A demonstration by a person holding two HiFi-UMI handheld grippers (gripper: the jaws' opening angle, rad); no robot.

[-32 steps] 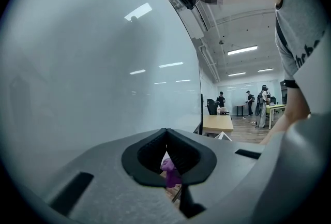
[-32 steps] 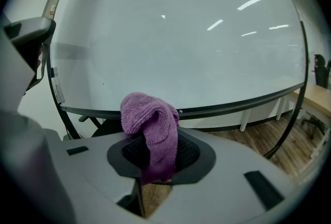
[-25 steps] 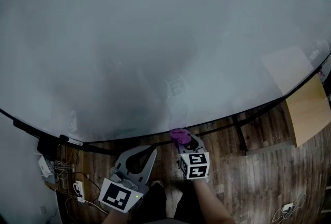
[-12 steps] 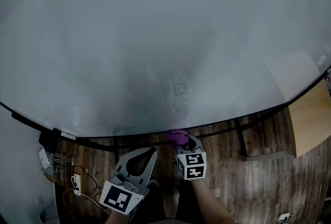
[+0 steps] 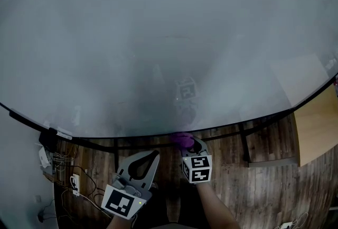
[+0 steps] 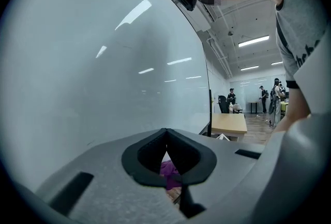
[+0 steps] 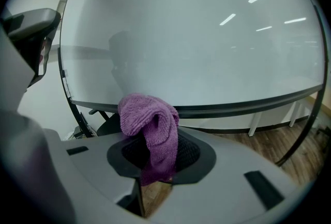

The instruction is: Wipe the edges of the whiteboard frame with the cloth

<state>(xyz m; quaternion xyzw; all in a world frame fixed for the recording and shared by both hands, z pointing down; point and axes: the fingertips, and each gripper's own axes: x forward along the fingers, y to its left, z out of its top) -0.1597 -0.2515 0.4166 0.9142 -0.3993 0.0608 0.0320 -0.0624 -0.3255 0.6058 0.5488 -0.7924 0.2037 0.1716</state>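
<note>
The whiteboard (image 5: 158,37) fills most of the head view, and its dark bottom frame edge (image 5: 264,116) curves across below the middle. My right gripper (image 5: 189,142) is shut on a purple cloth (image 5: 182,139), which sits right at or just under that edge. In the right gripper view the cloth (image 7: 150,119) bulges up out of the jaws in front of the frame edge (image 7: 248,105). My left gripper (image 5: 156,153) hangs lower and to the left, shut and holding nothing. Through its closed tips (image 6: 165,132) a bit of the cloth (image 6: 168,171) shows.
Wooden floor (image 5: 264,180) lies under the board. A board stand leg (image 5: 244,140) drops right of the cloth. Cables and a power strip (image 5: 68,177) lie at lower left. A light wooden desk (image 5: 319,122) stands at right. People (image 6: 274,99) stand far off.
The head view has drifted slightly. Both grippers keep almost the same places, with the right one shut on the cloth by the bottom frame edge.
</note>
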